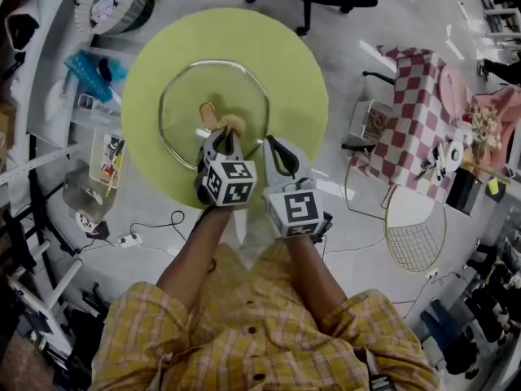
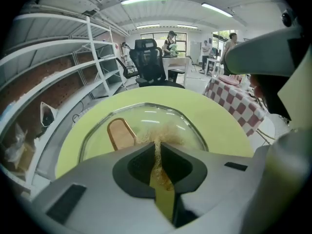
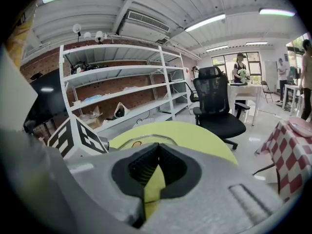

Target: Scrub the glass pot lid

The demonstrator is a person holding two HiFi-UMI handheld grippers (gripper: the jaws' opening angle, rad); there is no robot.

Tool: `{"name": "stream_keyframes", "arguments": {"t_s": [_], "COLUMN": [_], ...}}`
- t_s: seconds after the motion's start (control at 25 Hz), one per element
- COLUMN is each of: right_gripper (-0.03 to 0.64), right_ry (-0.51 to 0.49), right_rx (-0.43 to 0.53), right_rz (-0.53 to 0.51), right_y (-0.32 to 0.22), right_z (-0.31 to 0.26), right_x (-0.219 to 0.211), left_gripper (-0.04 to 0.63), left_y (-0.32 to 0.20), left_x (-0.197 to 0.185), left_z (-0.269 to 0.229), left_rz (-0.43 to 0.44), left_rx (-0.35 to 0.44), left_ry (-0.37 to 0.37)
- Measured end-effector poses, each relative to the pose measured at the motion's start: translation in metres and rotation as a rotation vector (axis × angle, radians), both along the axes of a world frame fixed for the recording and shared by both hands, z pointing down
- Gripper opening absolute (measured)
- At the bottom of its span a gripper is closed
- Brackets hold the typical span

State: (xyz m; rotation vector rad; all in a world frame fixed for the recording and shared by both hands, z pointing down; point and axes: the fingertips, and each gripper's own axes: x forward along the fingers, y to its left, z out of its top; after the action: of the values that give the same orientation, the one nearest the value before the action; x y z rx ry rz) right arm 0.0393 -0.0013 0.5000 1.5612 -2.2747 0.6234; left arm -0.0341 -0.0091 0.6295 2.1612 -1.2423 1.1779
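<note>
Head view: a round lime-green table was shown with the glass pot lid laid flat near its centre. A tan wooden piece was seen at the middle of the lid; whether it was the lid's handle could not be told.

The left claw was held over the near part of the lid, clamped on a scrubber of tan fibres. The fibres were seen pinched between its jaws, spread against the glass.

The right claw was held just right of the left one, above the table's near edge. Its jaws were seen brought together at the tips, with nothing between them.

A checked cloth was visible to the right.
</note>
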Motion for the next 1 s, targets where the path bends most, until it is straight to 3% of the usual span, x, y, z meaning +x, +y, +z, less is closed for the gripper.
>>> {"name": "stream_keyframes", "arguments": {"t_s": [0.4, 1.0], "right_gripper": [-0.003, -0.003], "right_ry": [0.002, 0.003], "right_rx": [-0.026, -0.007], "right_rz": [0.012, 0.064], "right_y": [0.007, 0.011], "right_z": [0.008, 0.005], "right_x": [0.010, 0.031], "left_gripper": [0.037, 0.037], "left_y": [0.003, 0.040], "left_x": [0.004, 0.061], "left_z": [0.002, 0.017], "left_rz": [-0.006, 0.139], "left_rx": [-0.014, -0.122], "left_ry": [-0.003, 0.049]}}
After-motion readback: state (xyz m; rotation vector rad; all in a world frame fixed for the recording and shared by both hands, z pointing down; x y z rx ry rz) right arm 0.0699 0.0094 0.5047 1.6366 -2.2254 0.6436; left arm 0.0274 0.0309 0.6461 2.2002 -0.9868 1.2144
